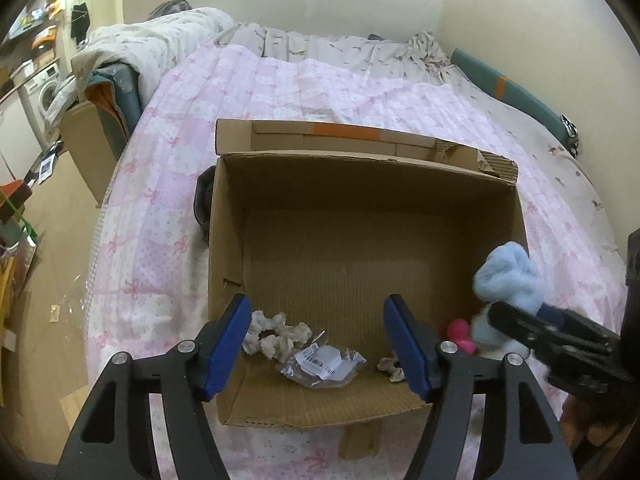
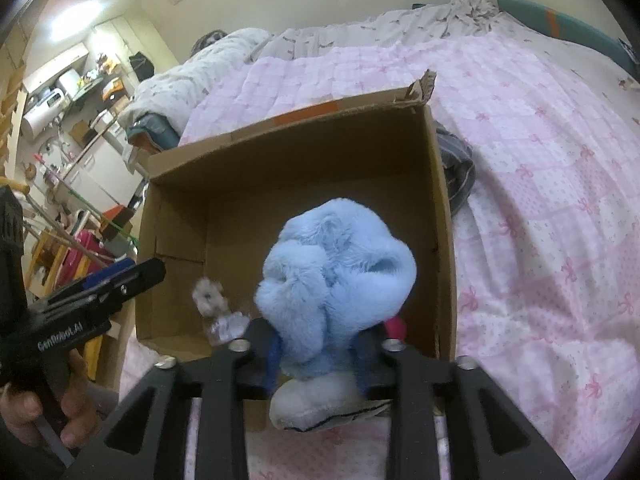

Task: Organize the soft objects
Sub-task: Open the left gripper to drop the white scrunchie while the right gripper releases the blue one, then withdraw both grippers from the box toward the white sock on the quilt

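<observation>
Open cardboard box [image 1: 360,208] on bed, sitting on pink quilt [image 1: 280,88]. Inside, near front wall: grey-white scrunchie [image 1: 276,334], crumpled clear wrapper [image 1: 320,366] with a white barcode label, print too small to read, a small grey-white scrap [image 1: 390,368], a pink item [image 1: 460,334] in the front right corner, only partly visible. Orange tape on the far flap.

Right gripper [image 2: 320,356] clamped on blue plush [image 2: 336,276]; fingers [image 2: 272,354] press its lower part. Plush hangs over the box's near right side, above the pink item; its whitish lower part [image 2: 316,404] hangs at the near rim. In the left view the plush [image 1: 508,276] shows at the box's right wall.

Left gripper [image 1: 324,346] spread wide, nothing between the fingers [image 1: 224,344], over the box's near edge. In the right view its side [image 2: 80,304] reads "GenRobot.AI", hand [image 2: 52,412] on the handle.

Dark cloth [image 1: 202,204] lies against the box's outer side. Folded white duvet [image 1: 160,44] at the bed's far left. Teal board [image 1: 508,84] along the wall. Washing machine [image 1: 44,92], shelves and clutter in the room beyond.
</observation>
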A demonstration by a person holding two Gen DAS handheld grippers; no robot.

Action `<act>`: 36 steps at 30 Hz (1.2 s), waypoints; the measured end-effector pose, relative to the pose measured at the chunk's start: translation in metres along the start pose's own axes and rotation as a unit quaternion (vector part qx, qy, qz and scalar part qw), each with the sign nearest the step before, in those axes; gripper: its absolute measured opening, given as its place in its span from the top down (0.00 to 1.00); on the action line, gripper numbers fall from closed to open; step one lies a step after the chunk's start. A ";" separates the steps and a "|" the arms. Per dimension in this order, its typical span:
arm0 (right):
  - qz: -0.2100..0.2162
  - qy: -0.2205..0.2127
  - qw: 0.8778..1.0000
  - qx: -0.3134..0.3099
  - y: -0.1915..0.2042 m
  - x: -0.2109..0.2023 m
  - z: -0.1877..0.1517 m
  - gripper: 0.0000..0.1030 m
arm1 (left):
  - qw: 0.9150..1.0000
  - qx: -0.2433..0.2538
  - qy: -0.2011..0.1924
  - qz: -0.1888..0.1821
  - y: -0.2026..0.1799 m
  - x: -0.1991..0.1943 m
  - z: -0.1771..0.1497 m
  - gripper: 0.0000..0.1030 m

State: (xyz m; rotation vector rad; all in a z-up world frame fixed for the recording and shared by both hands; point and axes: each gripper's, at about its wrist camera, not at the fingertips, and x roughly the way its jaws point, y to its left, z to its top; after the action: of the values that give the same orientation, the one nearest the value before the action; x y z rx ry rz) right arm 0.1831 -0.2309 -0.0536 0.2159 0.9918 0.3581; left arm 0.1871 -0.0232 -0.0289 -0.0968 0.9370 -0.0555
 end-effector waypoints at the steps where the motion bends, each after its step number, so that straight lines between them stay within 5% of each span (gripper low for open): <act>1: 0.003 -0.003 1.000 0.005 -0.001 -0.001 0.000 0.34 | 1.000 0.000 0.000 0.000 0.000 -0.001 0.000 0.36; 2: 0.007 -0.011 1.000 0.012 -0.003 -0.003 0.001 0.22 | 1.000 -0.001 -0.001 0.001 0.001 -0.001 0.000 0.36; 3: 0.006 -0.020 1.000 0.017 -0.004 -0.006 0.001 0.21 | 1.000 -0.001 -0.002 0.001 0.000 -0.001 0.000 0.36; 36: -0.013 -0.012 0.999 0.027 -0.004 -0.016 -0.003 0.21 | 0.999 0.018 -0.014 0.027 0.006 -0.025 -0.015 0.36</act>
State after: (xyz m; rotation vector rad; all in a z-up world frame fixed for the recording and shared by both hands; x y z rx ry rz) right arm 0.1731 -0.2411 -0.0446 0.2551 0.9799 0.3054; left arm 0.1603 -0.0161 -0.0178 -0.0384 0.9095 -0.0219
